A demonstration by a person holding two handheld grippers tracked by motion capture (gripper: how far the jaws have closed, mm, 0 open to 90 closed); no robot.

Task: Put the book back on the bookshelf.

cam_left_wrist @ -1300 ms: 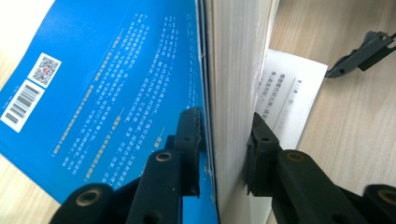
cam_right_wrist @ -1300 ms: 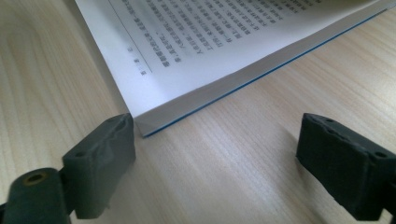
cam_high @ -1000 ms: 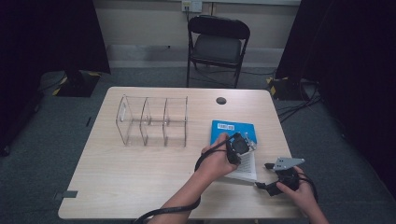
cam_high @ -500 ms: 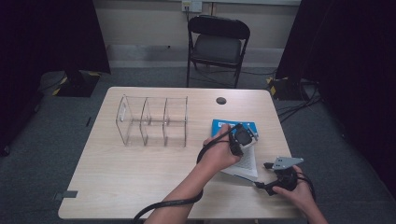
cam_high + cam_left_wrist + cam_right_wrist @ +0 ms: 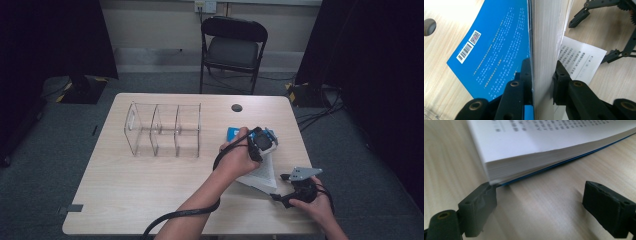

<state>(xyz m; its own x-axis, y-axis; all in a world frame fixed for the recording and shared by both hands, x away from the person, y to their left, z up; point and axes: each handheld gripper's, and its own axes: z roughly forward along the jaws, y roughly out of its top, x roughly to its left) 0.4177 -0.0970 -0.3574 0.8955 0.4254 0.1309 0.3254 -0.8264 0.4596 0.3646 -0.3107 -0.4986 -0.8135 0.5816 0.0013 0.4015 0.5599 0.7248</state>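
A thick book with a blue cover [image 5: 499,45] lies open on the right side of the table. My left gripper [image 5: 542,72] is shut on a raised block of its pages [image 5: 546,37] together with the cover, holding them nearly on edge. From above, the left gripper [image 5: 256,146] sits over the book [image 5: 261,176], with a strip of blue cover [image 5: 231,133] beyond it. The other pages [image 5: 536,145] rest flat on the table. My right gripper [image 5: 544,202] stands open on the table at the book's near corner, one jaw touching that corner. It also shows from above, the right gripper [image 5: 278,186].
A clear acrylic divider rack [image 5: 162,130] stands on the left half of the wooden table [image 5: 125,195]. A small dark disc [image 5: 236,107] lies near the far edge. A black folding chair [image 5: 232,45] stands behind the table. The right gripper [image 5: 591,41] lies beyond the flat printed page [image 5: 581,60].
My left gripper has risen a little with the cover and page block, tipping them more upright so less blue cover shows from above. The right gripper has stayed put.
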